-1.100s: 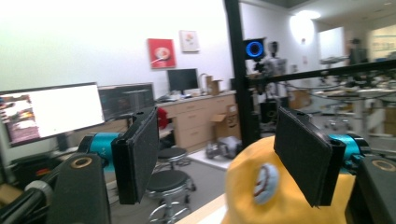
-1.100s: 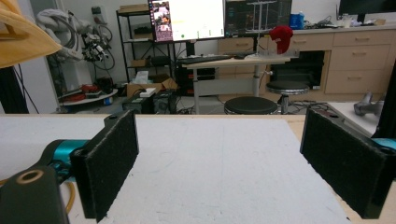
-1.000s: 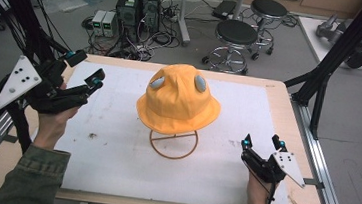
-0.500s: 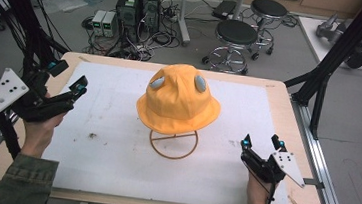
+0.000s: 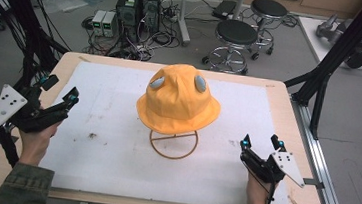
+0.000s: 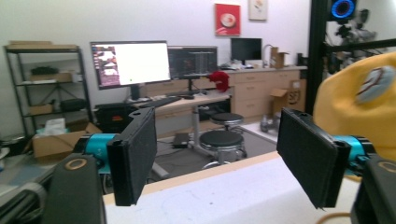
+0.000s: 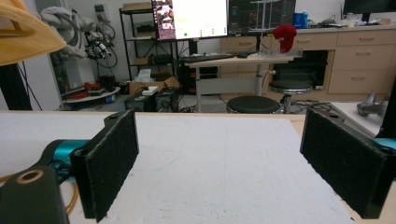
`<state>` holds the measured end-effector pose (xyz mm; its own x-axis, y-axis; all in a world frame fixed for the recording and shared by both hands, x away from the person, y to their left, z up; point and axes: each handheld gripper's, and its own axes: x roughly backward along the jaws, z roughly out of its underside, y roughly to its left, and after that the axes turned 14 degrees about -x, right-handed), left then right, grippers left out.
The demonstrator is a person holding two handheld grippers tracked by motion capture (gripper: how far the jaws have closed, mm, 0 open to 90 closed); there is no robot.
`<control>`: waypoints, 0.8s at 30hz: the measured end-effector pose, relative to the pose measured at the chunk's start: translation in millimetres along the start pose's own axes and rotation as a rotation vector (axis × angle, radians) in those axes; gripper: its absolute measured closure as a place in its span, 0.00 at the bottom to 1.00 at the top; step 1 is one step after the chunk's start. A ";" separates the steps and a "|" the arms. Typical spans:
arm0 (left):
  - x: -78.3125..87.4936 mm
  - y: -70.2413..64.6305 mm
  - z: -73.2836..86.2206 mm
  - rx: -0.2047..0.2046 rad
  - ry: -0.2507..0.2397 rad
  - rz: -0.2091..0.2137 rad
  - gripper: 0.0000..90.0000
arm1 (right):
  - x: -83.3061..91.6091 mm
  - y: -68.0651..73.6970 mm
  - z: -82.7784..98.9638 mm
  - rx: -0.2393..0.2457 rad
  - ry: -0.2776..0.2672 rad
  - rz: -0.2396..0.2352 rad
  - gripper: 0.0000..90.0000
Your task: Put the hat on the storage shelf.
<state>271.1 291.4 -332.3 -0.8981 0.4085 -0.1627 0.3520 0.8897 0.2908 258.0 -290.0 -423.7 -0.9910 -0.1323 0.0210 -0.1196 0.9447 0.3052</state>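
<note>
Fingers [image 6: 306, 156] well apart from hat [image 5: 178, 101]

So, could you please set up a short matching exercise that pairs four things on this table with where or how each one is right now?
Things:
1. hat
2. wire stand
3. left tongs
4. right tongs

Places or states:
A. open, low at the table's near right
B. sits on top of the stand
C. open, raised at the table's left edge
D. on the white mat, under the hat

Pairs: 1-B, 2-D, 3-C, 4-A
</note>
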 end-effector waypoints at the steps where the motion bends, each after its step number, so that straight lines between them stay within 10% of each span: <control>1: 0.7 -0.2 4.4 -0.003 0.006 -0.010 0.31 | 0.0 0.3 0.1 -0.002 0.003 0.000 0.12; 24: 18.8 -3.7 67.2 0.052 0.149 -0.080 0.30 | -0.8 2.2 1.6 0.019 0.019 -0.004 0.12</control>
<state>270.7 309.5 -399.8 -0.9516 0.3045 -0.0412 0.2872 0.9291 0.2329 258.4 -287.3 -424.6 -0.9892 -0.1414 0.0380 -0.1247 0.9498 0.2870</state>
